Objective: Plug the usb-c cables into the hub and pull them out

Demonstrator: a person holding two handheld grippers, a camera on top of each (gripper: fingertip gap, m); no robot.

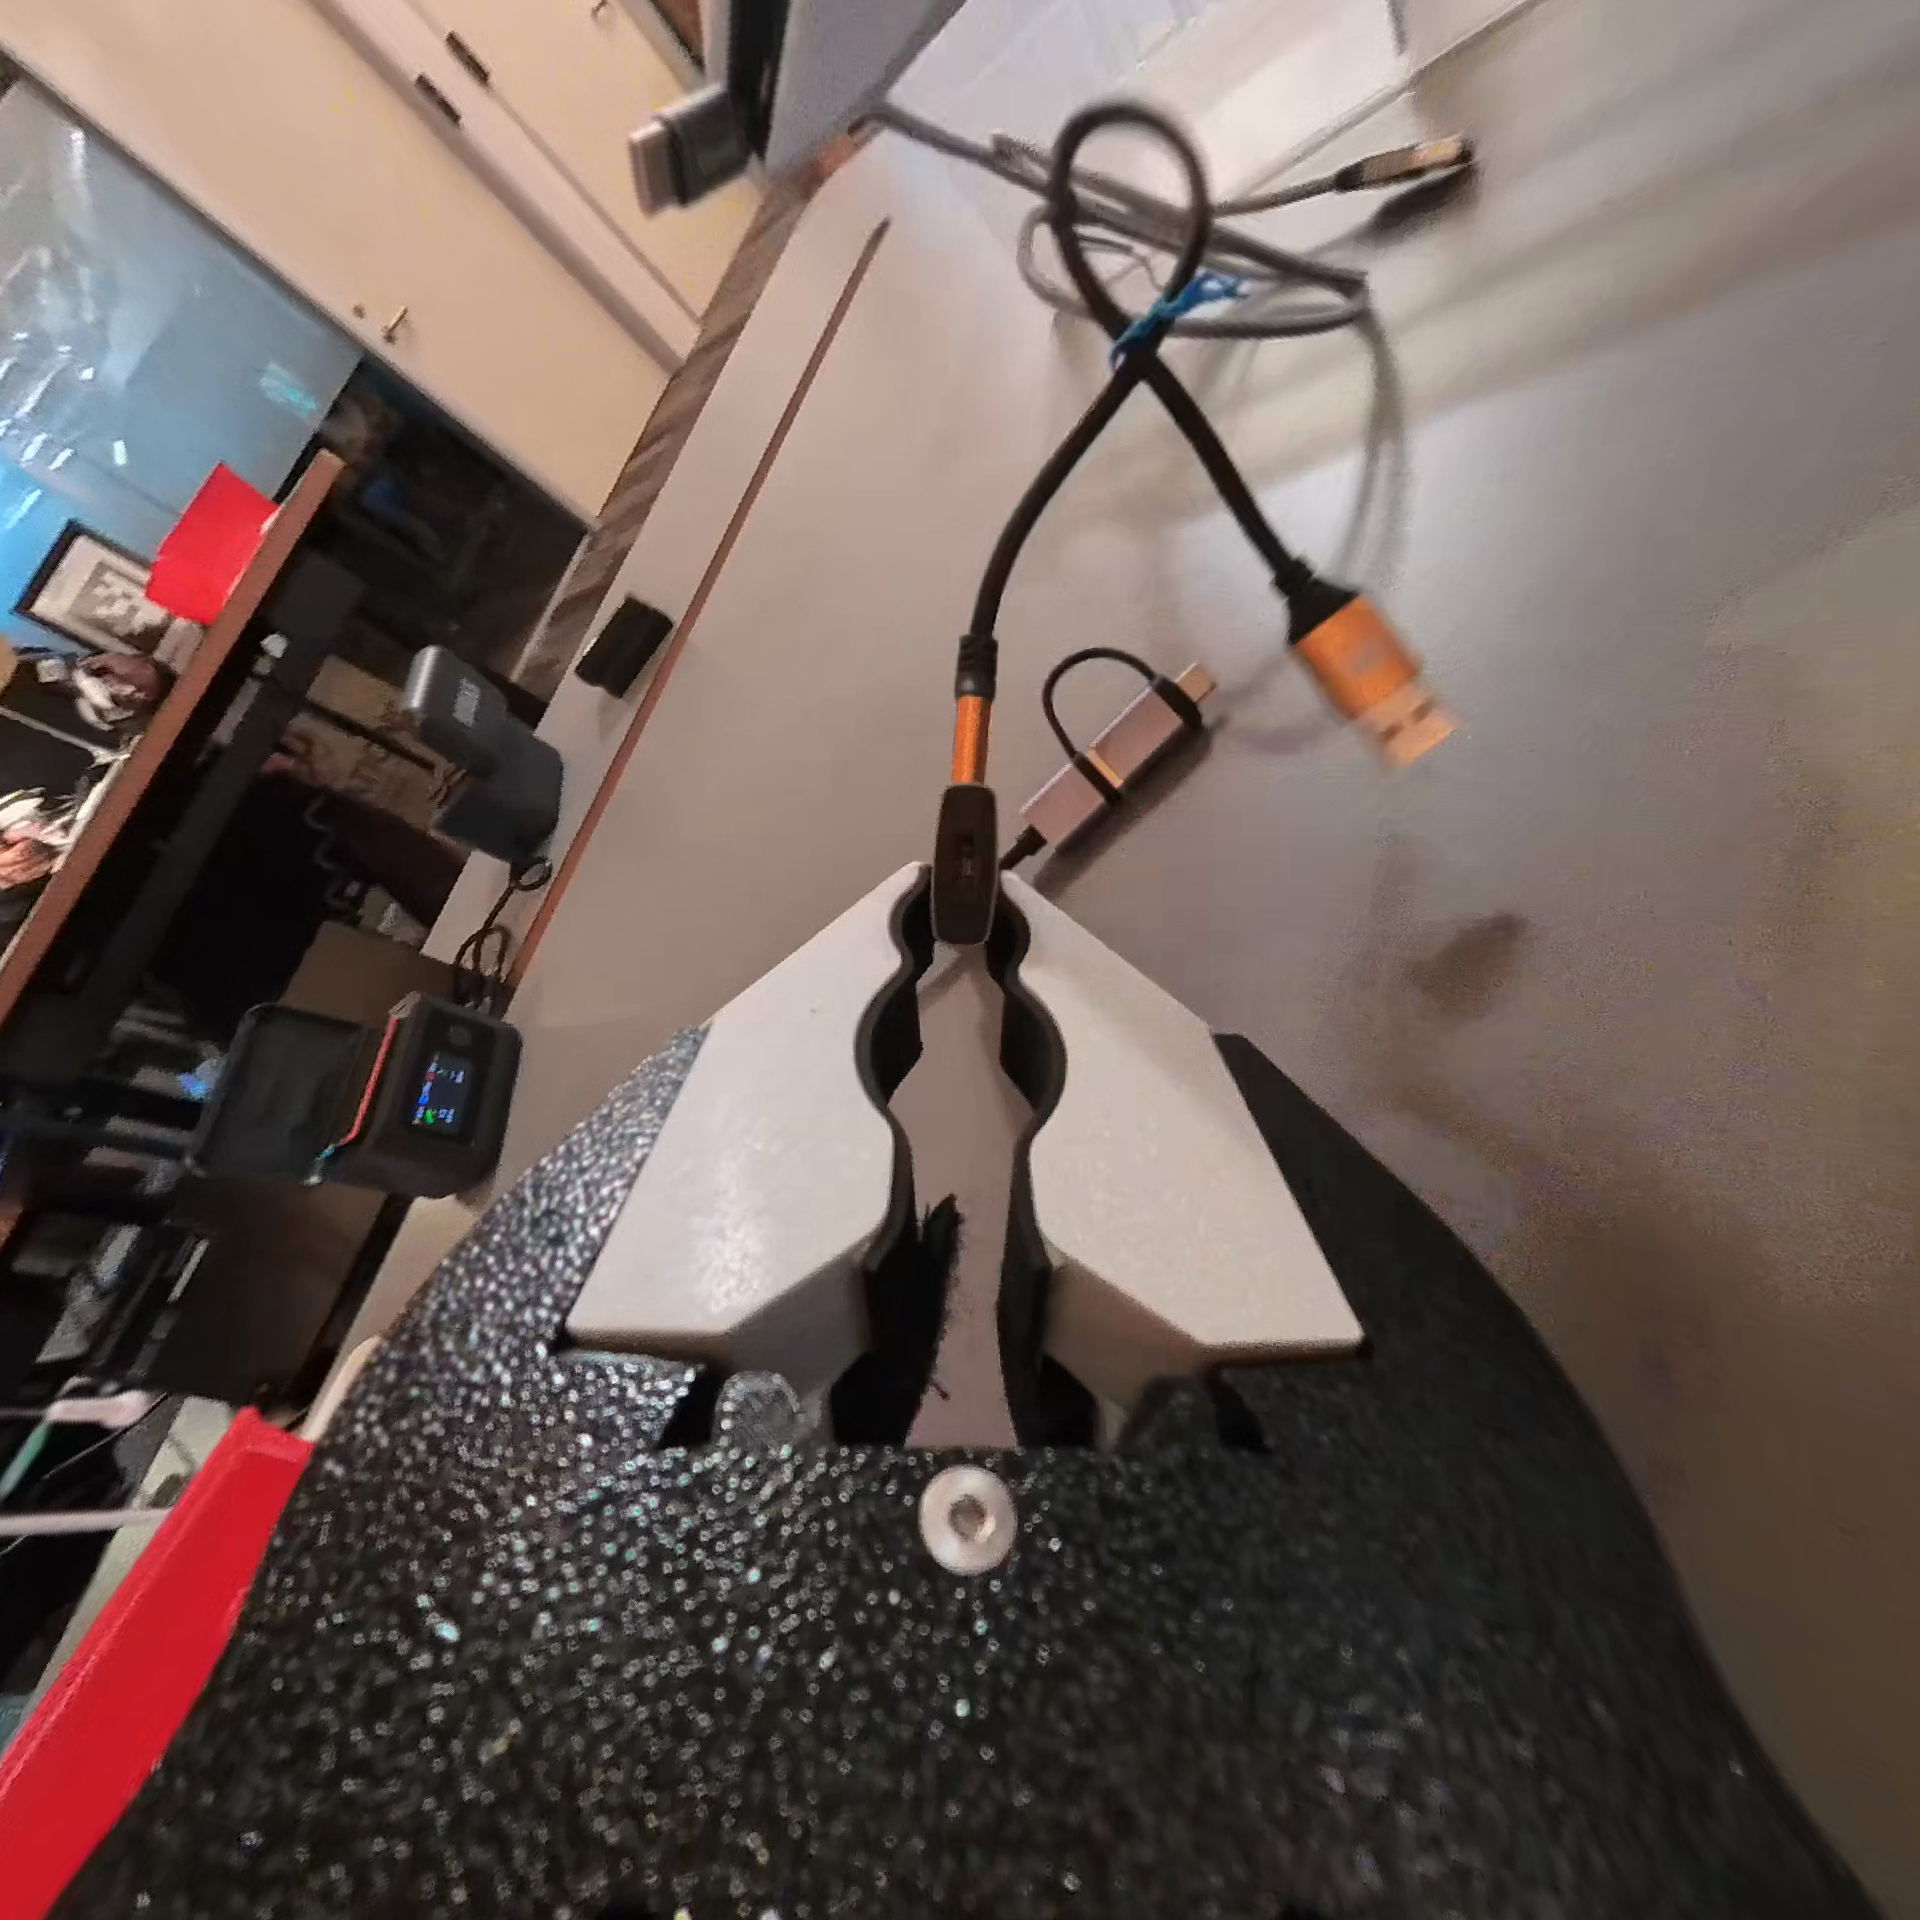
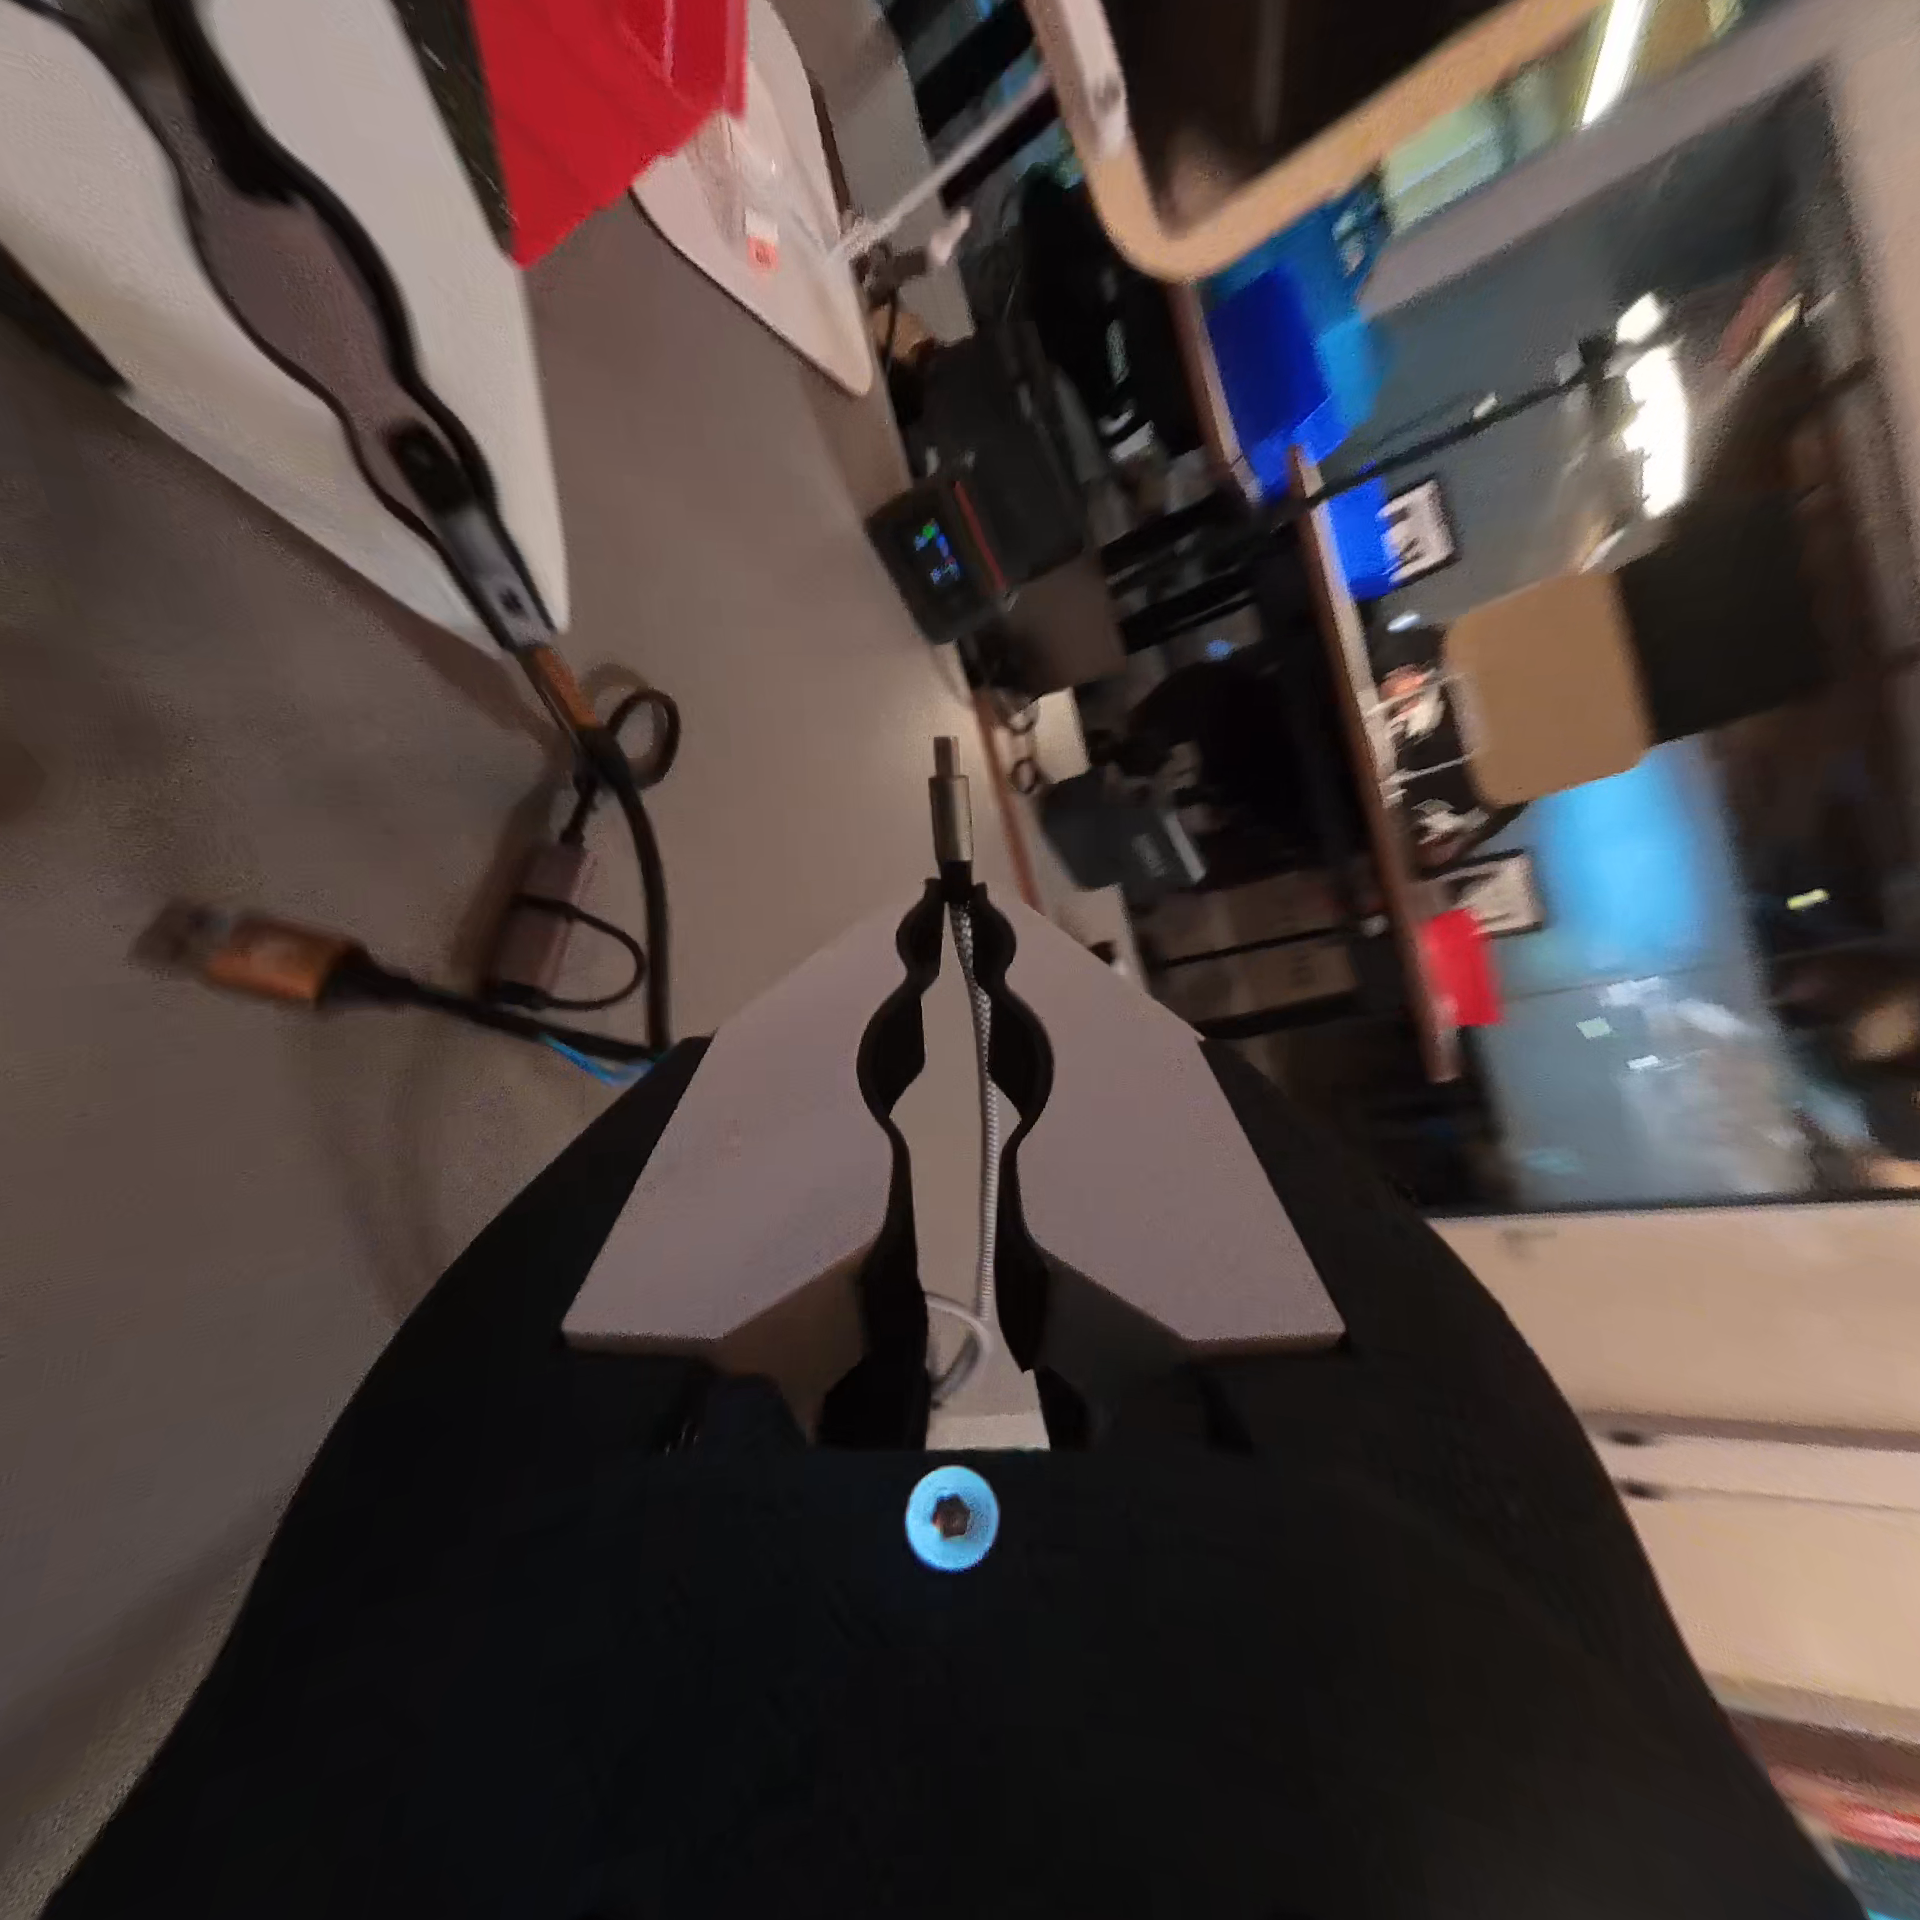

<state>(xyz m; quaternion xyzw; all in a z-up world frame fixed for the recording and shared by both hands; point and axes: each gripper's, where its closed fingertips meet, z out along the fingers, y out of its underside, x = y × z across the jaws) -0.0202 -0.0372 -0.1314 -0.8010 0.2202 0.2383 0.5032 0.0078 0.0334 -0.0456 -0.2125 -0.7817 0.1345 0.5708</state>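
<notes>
My left gripper (image 1: 964, 914) is shut on a small black hub (image 1: 964, 868), held above the table. An orange-collared plug (image 1: 968, 738) of a black cable (image 1: 1132, 416) sits in the hub's far end. The cable loops up and back down to a loose orange plug (image 1: 1371, 686). My right gripper (image 2: 956, 894) is shut on a silver braided cable (image 2: 987, 1091) just behind its usb-c plug (image 2: 951, 805), which points forward in the air. The left gripper (image 2: 499, 592) with the hub shows at the upper left of the right wrist view, apart from the usb-c plug.
A silver adapter with a black tether (image 1: 1117, 764) lies on the grey table (image 1: 1558, 935), also in the right wrist view (image 2: 551, 894). Grey cables (image 1: 1351, 177) lie at the back. A small screen device (image 1: 436, 1101) and a dark charger (image 1: 488, 748) stand by the table edge.
</notes>
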